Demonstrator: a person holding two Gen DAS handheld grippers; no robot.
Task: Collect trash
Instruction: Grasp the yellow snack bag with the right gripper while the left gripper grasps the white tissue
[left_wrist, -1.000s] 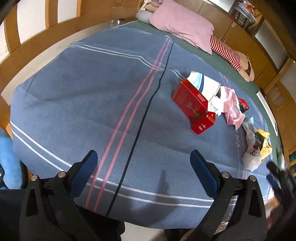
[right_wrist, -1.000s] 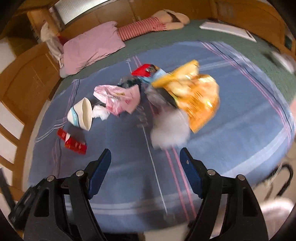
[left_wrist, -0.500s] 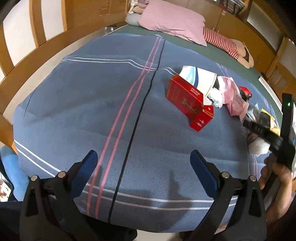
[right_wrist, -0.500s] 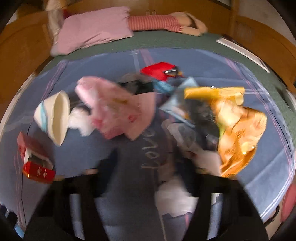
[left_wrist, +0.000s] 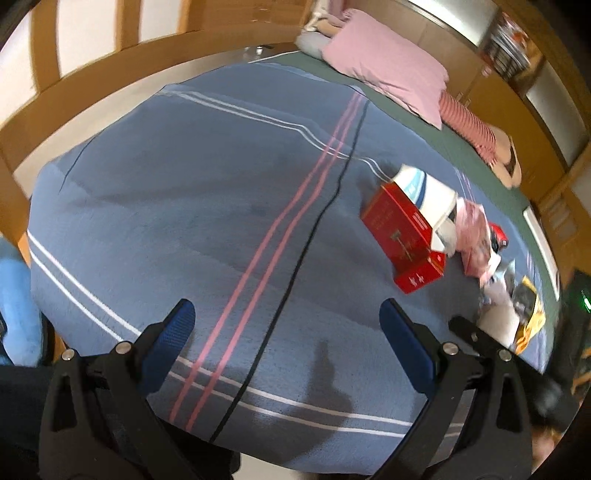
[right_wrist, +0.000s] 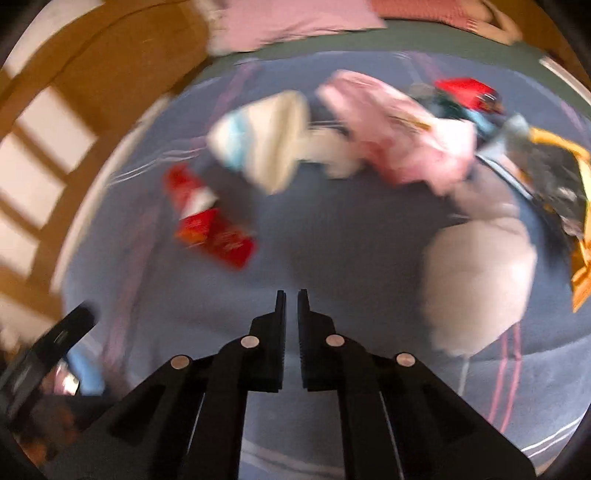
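trash heap on the bed, two tools above the blue blanket (left_wrist: 207, 206)
left tool (left_wrist: 286, 321) gapes wide, holding nothing, over bare blanket; red box (left_wrist: 400, 229) and white paper cup (left_wrist: 432, 192) lie ahead to its right, pink bag (left_wrist: 474, 232) and yellow wrapper (left_wrist: 532, 321) beyond. right tool (right_wrist: 291, 299) is nearly closed with only a thin slit, gripping nothing; half a second ago its fingers stood far apart. print on the box is too blurred to read.
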